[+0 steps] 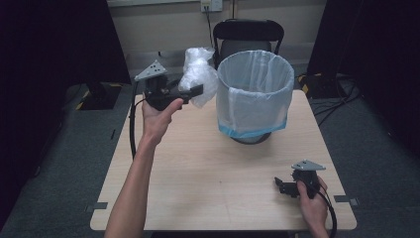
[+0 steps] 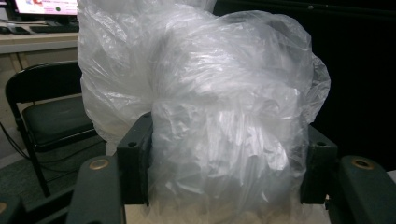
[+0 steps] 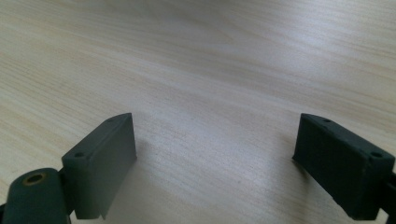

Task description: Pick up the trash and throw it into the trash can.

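The left gripper [image 1: 195, 91] is clamping a crumpled clear plastic bag [image 1: 198, 74] between its jaws and holding it in the air at about ten o'clock from the waste bin [image 1: 255, 94], just beside its rim. In the left gripper view the bag [image 2: 205, 107] is bulging out well past both jaw pads, so the hold looks to be on a bunched fold rather than the whole wad.

The bin is standing at the far middle of the wooden table [image 1: 198, 173], already lined with a clear bag with a blue edge. Judging from this layout, the step in hand is probably carrying the wad to the bin; the next move would call for swinging it toward three o'clock until it is hanging over the mouth, then letting the jaws part.

The right gripper [image 1: 285, 187] is resting near the table's five o'clock corner, its jaws spread wide over bare wood and holding nothing.

The bin's inside is not showing clearly, and whether the bag holds anything is impossible to tell through the creases.
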Available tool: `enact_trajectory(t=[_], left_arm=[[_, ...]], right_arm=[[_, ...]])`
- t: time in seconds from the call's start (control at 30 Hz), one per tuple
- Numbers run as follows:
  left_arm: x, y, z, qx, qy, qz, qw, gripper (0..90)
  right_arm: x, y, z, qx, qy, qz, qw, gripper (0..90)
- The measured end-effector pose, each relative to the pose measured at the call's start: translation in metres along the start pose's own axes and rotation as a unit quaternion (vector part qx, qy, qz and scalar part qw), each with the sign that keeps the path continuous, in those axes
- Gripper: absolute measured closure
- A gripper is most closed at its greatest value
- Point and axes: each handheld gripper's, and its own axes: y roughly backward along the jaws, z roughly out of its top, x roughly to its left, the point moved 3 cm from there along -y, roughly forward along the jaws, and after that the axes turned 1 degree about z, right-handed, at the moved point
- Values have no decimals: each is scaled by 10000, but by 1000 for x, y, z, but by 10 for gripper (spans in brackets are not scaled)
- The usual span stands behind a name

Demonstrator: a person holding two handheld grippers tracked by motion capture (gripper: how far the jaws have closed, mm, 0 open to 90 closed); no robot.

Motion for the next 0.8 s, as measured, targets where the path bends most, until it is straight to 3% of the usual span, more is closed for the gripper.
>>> enact_trajectory(t=[0.27, 0.8], left_arm=[[-2, -31, 25, -39, -63, -126, 9999, 369], [-3, -100, 48, 108, 71, -402, 9991, 369]], right_arm=[[0, 0, 0, -1, -3, -1, 10000, 117], [0, 0, 0, -8, 7, -2, 10000, 119]])
